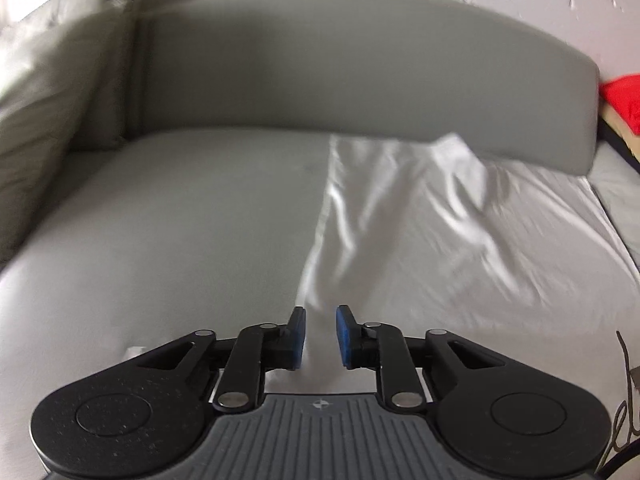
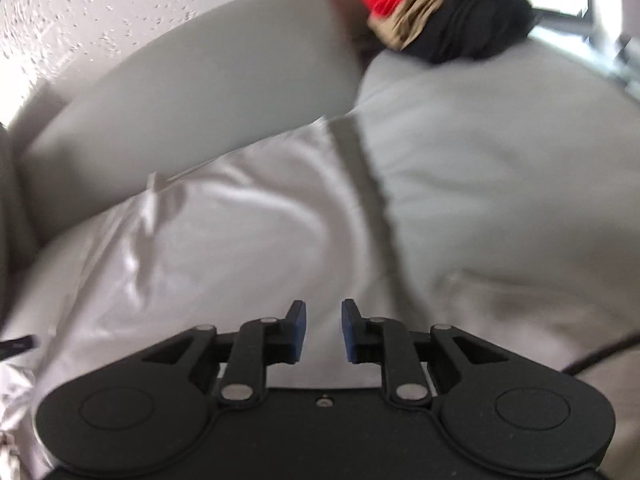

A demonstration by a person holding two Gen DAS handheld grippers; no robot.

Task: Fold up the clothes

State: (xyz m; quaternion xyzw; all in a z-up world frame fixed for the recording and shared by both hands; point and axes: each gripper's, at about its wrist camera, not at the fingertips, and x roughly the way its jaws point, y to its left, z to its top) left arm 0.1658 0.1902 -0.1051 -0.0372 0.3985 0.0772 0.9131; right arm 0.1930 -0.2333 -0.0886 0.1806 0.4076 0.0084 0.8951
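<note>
White, wrinkled cloth garment (image 1: 420,232): spread on grey cushioned sofa seat (image 1: 180,220), far edge against grey padded backrest (image 1: 340,64).
Left gripper (image 1: 320,336): over garment's near left edge; blue pads slightly apart, pinching nothing.
Right gripper (image 2: 323,330): over garment's near right side, slightly spread, empty.
Red, tan, black clothes heap (image 2: 444,12): well beyond garment.
Step, judged: between folds. Next: regrasp 2 edge points.

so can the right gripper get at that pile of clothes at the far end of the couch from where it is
Probably yes. The right gripper has its jaws slightly apart with nothing in them, and only the white garment and bare couch cushion lie between it and the pile. Nothing blocks the way, but the hand must travel well forward.
</note>
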